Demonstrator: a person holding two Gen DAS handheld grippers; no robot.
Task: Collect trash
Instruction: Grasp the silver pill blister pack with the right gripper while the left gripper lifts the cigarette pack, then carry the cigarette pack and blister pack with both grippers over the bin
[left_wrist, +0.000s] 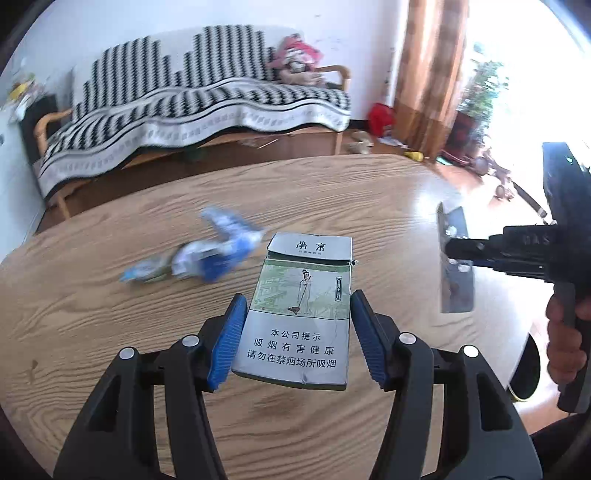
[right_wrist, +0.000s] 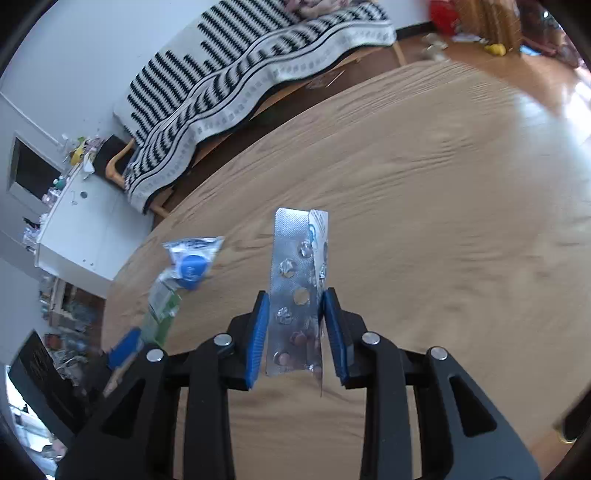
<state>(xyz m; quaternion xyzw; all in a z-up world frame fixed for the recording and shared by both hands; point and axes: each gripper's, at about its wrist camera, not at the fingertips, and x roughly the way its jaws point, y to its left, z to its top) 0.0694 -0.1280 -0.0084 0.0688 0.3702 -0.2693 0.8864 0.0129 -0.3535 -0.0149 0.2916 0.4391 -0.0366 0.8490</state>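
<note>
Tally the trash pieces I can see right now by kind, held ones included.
Cigarette pack, between the left gripper's jaws: 1
Pill blister strips, held in the right gripper: 2
Blue-and-white wrappers on the table: 2, blurred, so count is uncertain
Total: 5

My left tongs (left_wrist: 297, 334) and right tongs (right_wrist: 296, 338): black linkage arms, silver rivets, ribbed blue pads (left_wrist: 227, 341).
</note>
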